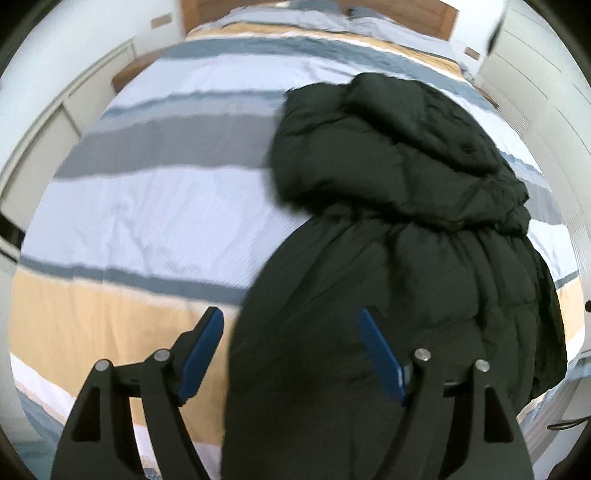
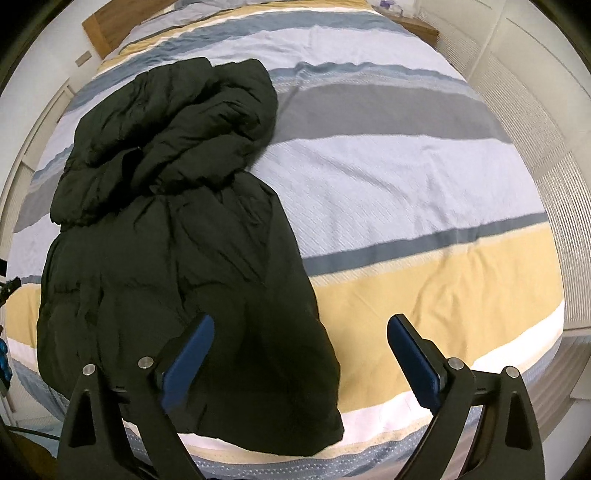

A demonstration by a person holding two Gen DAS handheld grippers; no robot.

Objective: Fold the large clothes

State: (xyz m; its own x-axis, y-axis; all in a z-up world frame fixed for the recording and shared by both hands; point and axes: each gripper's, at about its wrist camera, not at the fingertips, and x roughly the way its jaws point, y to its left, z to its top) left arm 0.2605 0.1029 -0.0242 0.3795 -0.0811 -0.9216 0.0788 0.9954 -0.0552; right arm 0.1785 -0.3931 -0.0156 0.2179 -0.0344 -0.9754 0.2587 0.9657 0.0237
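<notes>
A black hooded puffer jacket [image 1: 399, 229] lies lengthwise on a striped bed [image 1: 147, 206], folded narrow, hood toward the headboard and hem at the near edge. In the right wrist view the jacket [image 2: 177, 236] fills the left half of the bed [image 2: 406, 192]. My left gripper [image 1: 291, 332] is open, hovering over the jacket's lower left edge, nothing between its blue pads. My right gripper [image 2: 301, 339] is open above the jacket's lower right edge, empty.
A wooden headboard [image 1: 406, 11] stands at the far end. White wardrobe panels [image 2: 535, 122] run along the right side, white cabinets [image 1: 48, 122] along the left. Dark cables [image 1: 569, 424] hang off the near right corner.
</notes>
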